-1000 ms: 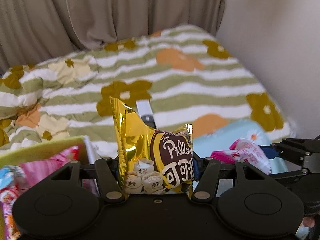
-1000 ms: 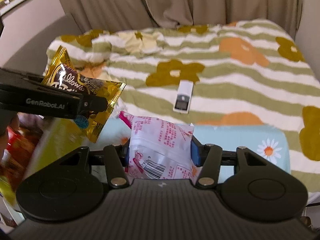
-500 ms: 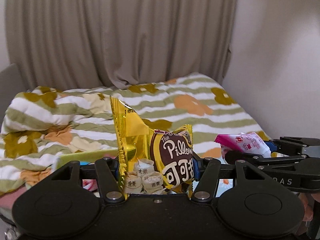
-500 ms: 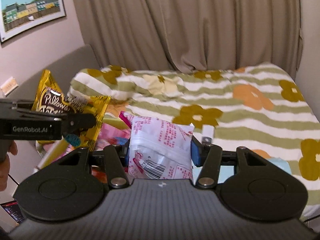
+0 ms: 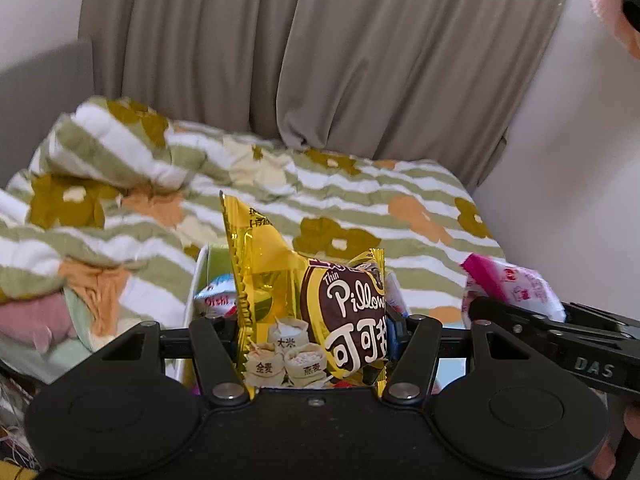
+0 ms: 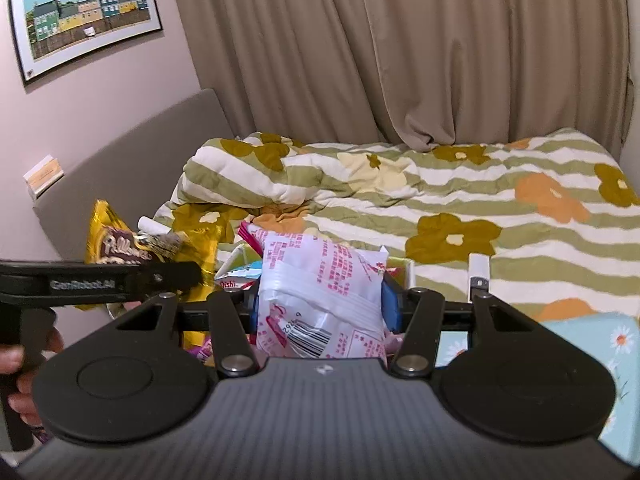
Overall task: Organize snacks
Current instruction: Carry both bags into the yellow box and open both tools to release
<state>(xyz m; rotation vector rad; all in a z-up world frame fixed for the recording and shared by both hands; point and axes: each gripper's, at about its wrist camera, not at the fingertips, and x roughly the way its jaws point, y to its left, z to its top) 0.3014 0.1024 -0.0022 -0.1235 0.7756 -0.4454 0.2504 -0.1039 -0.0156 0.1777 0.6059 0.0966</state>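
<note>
The left gripper (image 5: 316,320) points forward and downward, its two jaws clamped on a gold snack packet (image 5: 308,312) that stands upright between them. The right gripper (image 6: 320,304) tilts the same way, jaws pressed on a white-and-pink packet (image 6: 320,292). In the right wrist view, the person's left hand (image 6: 16,360) grips the left tool's handle at nine o'clock.

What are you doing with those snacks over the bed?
A person is sorting snacks with a handheld gripper in each hand. The left gripper is shut on a gold Pillows snack bag. The right gripper is shut on a white and pink snack packet. Both are held above the flowered blanket, near a box with more snacks in it.
</note>
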